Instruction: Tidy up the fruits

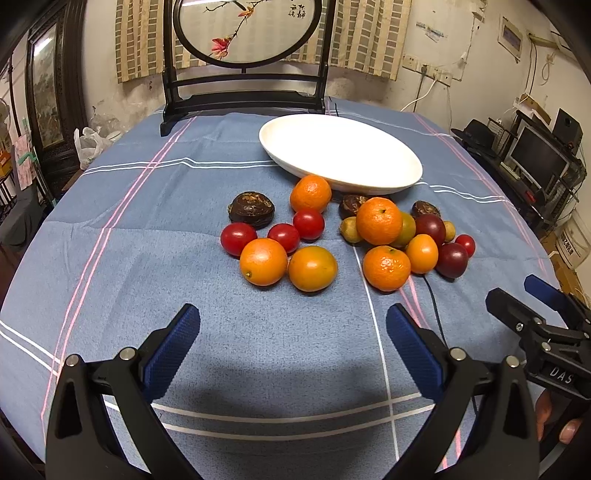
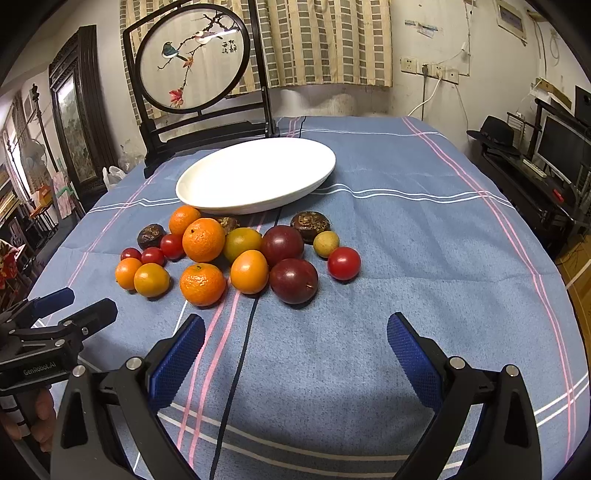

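Seeing both grippers spread, left (image 1: 293, 325) and right (image 2: 295, 332), I'd pinch the soft tomato (image 2: 344, 263), at one o'clock, gently across its middle.

Your left wrist camera: low over blue striped cloth on counter (image 1: 147, 221), looking forward between spread left tongs (image 1: 293, 332), toward back wall. Fruit near, mid-frame. Your right tongs (image 1: 517, 299) visible at right edge.

Your right wrist camera: same height, same heading, set further right; right tongs (image 2: 295, 332) apart, left tongs (image 2: 79, 304) at left edge.

Shared: white oval ceramic plate (image 1: 369, 177) (image 2: 207, 201), fruit cluster, round painted screen in dark wooden stand (image 1: 243, 33) (image 2: 192, 59).
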Tool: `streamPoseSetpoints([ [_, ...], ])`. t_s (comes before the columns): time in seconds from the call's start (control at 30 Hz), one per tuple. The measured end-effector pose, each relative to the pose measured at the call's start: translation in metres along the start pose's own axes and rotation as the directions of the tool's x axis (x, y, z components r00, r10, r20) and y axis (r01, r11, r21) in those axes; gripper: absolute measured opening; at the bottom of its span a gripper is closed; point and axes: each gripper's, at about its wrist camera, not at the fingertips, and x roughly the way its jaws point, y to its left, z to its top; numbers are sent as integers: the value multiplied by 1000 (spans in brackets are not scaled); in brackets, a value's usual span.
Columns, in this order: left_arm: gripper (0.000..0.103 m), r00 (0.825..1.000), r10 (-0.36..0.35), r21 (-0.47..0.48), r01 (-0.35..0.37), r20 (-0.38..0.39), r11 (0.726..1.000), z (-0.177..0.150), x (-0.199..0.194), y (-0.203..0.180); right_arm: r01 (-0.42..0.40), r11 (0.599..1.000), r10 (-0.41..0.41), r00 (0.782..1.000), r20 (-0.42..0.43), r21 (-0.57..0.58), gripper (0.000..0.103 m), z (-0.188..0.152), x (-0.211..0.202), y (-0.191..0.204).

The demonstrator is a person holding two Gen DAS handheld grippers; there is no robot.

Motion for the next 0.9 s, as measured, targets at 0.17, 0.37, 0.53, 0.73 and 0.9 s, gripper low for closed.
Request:
streamPoseSetpoints([
  [0.17, 99, 1000, -6, -5, 6, -4, 1000, -1, 0, 0, 0, 1000, 0, 1000, 0, -1, 100, 0, 0, 0],
  [0.37, 99, 1000, 2, -2, -2, 2, 1000, -1, -2, 0, -5, 1000, 5, 1000, -4, -8, 100, -1, 0, 1],
  [0.53, 99, 1000, -2, -6, 2, 0, 1000, -1, -2, 0, -4, 1000, 4, 1000, -7, -9, 100, -1, 1, 2],
  [0.73, 99, 1000, -12, 1, 12, 5, 1000, -2, -4, -2, -5, 1000, 5, 1000, -8, -11, 100, -1, 1, 3],
  [0.9, 99, 1000, -13, 1, 13, 6, 1000, -3, -4, -2, -5, 1000, 5, 1000, -10, -14, 100, 0, 2, 4],
])
